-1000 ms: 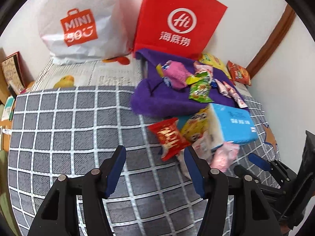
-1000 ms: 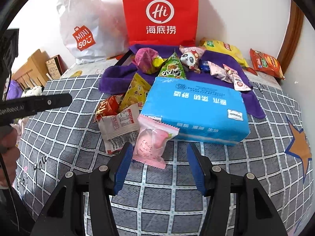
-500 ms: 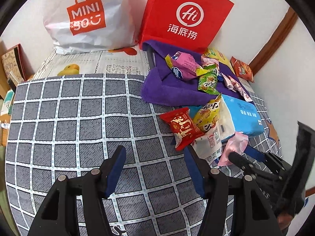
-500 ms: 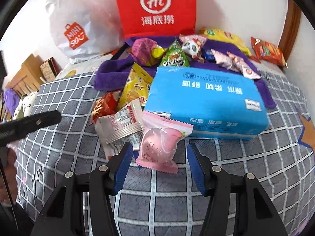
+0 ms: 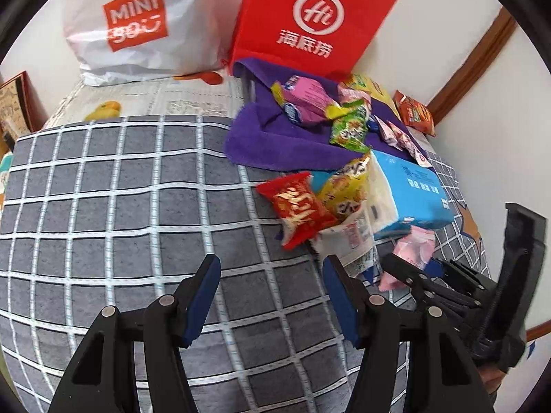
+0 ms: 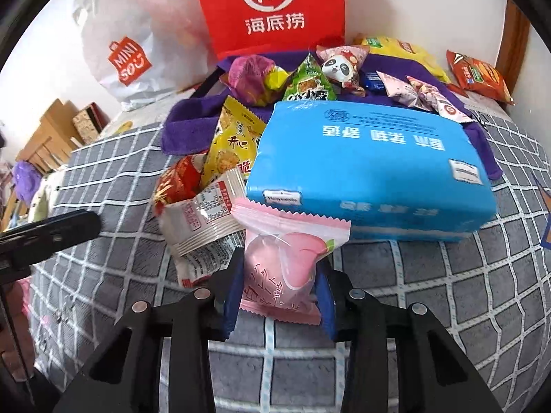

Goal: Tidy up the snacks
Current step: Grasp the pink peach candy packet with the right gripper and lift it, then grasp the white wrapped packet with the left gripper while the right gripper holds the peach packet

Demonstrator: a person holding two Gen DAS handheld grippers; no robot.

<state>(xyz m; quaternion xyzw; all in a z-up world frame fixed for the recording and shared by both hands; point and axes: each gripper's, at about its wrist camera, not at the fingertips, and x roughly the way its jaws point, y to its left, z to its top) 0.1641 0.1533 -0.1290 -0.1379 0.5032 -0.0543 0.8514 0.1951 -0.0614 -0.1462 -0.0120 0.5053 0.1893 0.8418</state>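
The right gripper [image 6: 279,292] has just been closing, and its blue pads now press both sides of a pink peach snack [image 6: 287,268], which lies on the grey checked cover [image 6: 447,292]. In the right wrist view the snack sits at 6 o'clock of the frame, its zigzag top edge touching the front of a blue tissue pack [image 6: 372,172] at 12 o'clock from it. At 10 o'clock from the snack lies a white packet [image 6: 203,213], partly over a red packet [image 6: 179,182] and a yellow packet [image 6: 234,144]. Beyond the tissue pack a purple cloth [image 6: 193,120] carries more snacks: a magenta bag [image 6: 251,79], a green triangle pack [image 6: 308,82] and a panda pack [image 6: 341,65]. At 12 o'clock a red bag [image 6: 268,10] stands against the wall, with a white bag [image 6: 127,51] at 10 o'clock. An orange packet [image 6: 478,75] lies at 2 o'clock, off the cloth.

The left gripper [image 5: 272,299] hovers over bare cover [image 5: 120,206] with its fingers [image 5: 203,296] moderately apart and nothing between them. In its view the snack pile lies at 2 o'clock from the fingertips, the red packet [image 5: 296,206] nearest. The right gripper [image 5: 423,275] shows at 3 o'clock, with the pink snack [image 5: 413,246] at its tips, just beside the tissue pack [image 5: 409,189].
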